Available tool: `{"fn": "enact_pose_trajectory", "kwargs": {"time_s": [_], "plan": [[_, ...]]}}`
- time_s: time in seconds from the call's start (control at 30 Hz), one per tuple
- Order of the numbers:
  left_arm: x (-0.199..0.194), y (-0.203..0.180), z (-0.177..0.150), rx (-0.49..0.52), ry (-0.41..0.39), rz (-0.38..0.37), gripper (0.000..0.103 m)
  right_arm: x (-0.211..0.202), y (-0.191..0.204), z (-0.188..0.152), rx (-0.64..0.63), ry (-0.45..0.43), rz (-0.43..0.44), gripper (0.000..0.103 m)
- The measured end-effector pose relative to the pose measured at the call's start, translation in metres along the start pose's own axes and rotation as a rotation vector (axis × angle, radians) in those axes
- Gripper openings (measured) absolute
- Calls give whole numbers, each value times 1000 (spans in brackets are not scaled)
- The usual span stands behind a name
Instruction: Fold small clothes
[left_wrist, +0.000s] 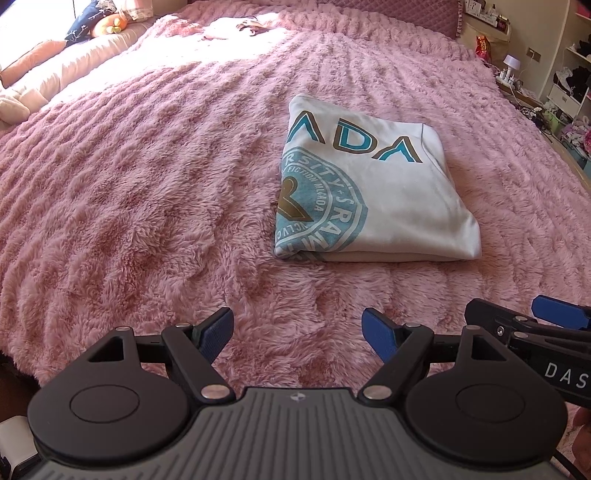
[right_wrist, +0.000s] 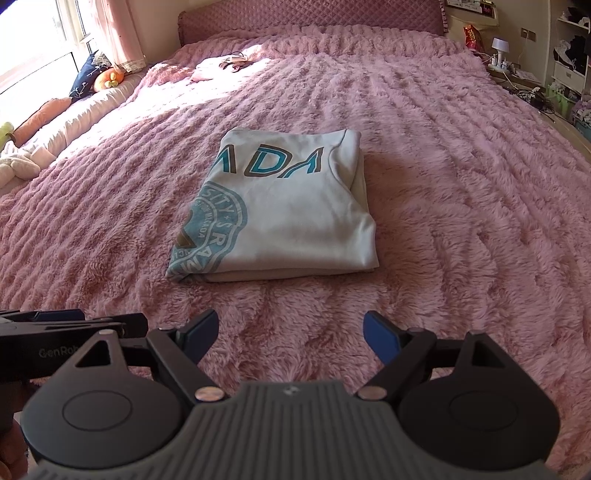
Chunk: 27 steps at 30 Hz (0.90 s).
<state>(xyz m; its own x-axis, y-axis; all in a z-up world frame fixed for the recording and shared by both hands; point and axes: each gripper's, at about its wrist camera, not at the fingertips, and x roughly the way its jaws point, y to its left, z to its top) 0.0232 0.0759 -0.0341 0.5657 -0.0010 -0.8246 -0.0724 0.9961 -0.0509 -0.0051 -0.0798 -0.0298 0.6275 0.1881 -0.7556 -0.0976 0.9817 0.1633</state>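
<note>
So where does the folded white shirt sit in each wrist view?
Left wrist: folded white shirt lies right of centre on the pink blanket.
Right wrist: shirt lies near centre, slightly left.
Shared landmark: the small white lamp at upper right.

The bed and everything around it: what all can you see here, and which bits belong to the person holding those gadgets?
Folded shirt: one, white with teal print, middle of the bed.
Blanket: one, fluffy pink, covering the bed.
Headboard: one, pink quilted, far end.
Cushions and soft toys: several, navy, orange, peach, cream, along the window side.
Small lamp: one, white, bedside at far right.
Shelves: white, cluttered, far right.
Left gripper: one, black with blue fingers, open, empty.
Right gripper: one, same colours, open, empty.
</note>
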Motion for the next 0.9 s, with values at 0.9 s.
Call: {"fn": "enact_pose_trajectory", "kwargs": {"time_s": [0.9], "plan": [[11, 5, 4, -44, 57, -11, 94, 7, 3, -1, -18, 21, -8, 81]]}}
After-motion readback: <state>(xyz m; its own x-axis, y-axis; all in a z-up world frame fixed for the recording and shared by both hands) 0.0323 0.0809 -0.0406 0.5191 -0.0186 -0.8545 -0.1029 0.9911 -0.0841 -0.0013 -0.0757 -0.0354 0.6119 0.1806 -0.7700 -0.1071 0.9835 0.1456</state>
